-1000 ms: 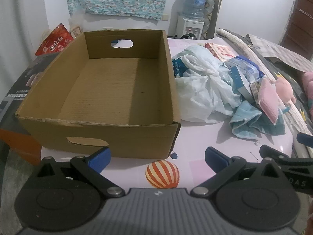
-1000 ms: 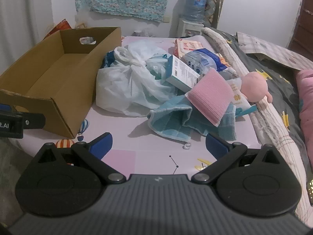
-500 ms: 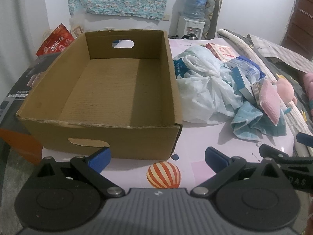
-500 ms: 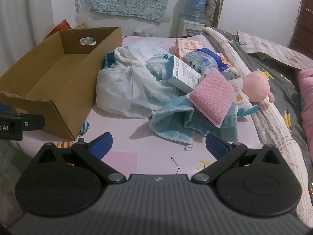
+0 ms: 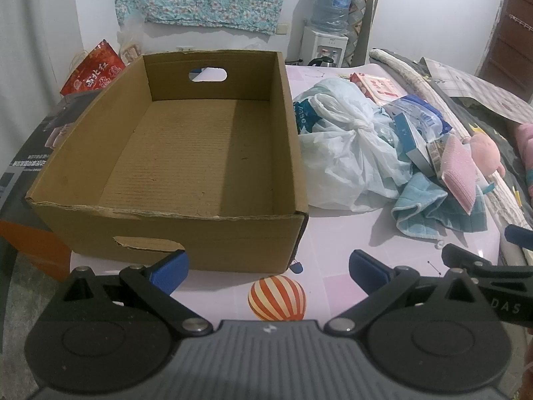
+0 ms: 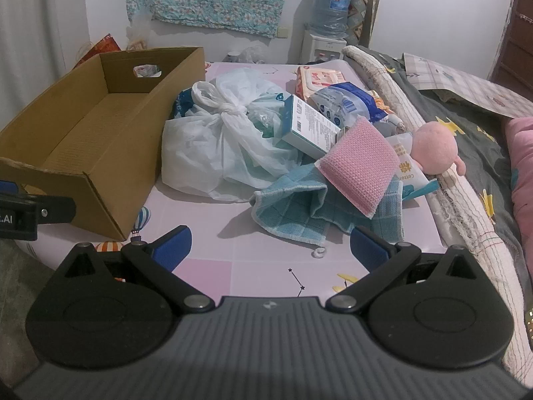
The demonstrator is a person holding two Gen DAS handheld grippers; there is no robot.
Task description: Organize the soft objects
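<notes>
An open, empty cardboard box (image 5: 186,153) stands on the pink tablecloth; it also shows in the right wrist view (image 6: 96,140). Right of it lies a pile: a knotted white plastic bag (image 6: 226,140), a blue checked towel (image 6: 299,210), a pink sponge cloth (image 6: 361,170), a pink plush toy (image 6: 434,148), a white and blue carton (image 6: 308,126) and wipe packs (image 6: 343,103). My left gripper (image 5: 268,270) is open and empty in front of the box. My right gripper (image 6: 269,246) is open and empty just short of the towel.
A bed with a grey quilt (image 6: 466,110) runs along the right of the table. A water dispenser (image 6: 328,23) stands at the back wall. A red bag (image 5: 95,73) sits behind the box on the left. The left gripper's side shows in the right wrist view (image 6: 33,213).
Both grippers have crept slightly forward toward the box and the pile. Nothing on the table has moved, and both stay open.
</notes>
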